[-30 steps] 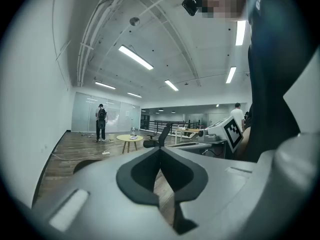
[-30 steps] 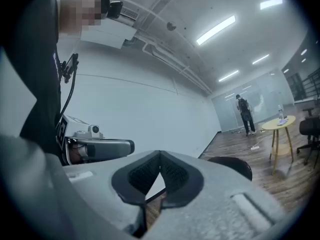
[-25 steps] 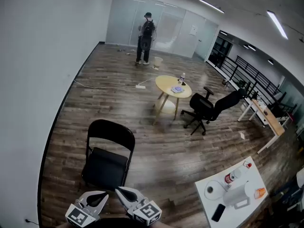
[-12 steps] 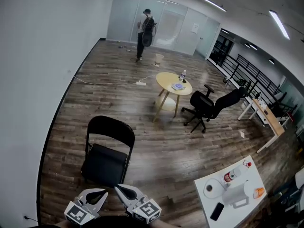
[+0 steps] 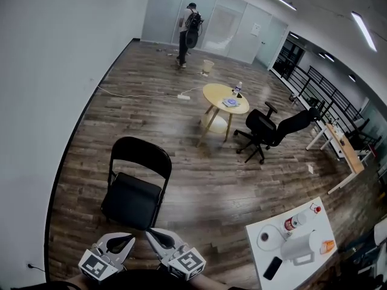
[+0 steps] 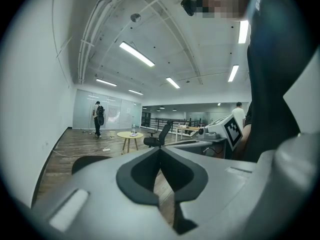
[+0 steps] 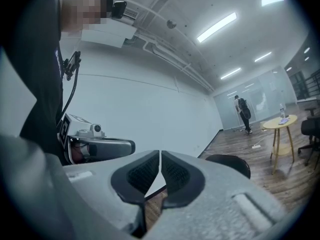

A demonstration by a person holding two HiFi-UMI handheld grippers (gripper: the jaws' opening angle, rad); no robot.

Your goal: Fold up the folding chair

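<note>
Left gripper (image 5: 124, 244) sits at the near edge, jaws pressed together, empty. Chair (image 5: 136, 189) stands just beyond both grippers, near-left on the wood floor, unfolded, seat down, untouched. My read: metal tube frame, stiff, moderately heavy, and the smooth paint is likely slippery. Hinges could pinch. Best holds are the backrest top rail to steady it and the seat's front edge to tip it up. Right gripper (image 5: 154, 237) is all but closed with a hairline gap, nothing in it. Legs and hinge links under the seat are hidden, and I can't tell if there's a lock.

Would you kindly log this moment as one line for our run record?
stage: before contact | folding chair: unfolded, upright, untouched | left gripper: shut, empty | right gripper: shut, empty
</note>
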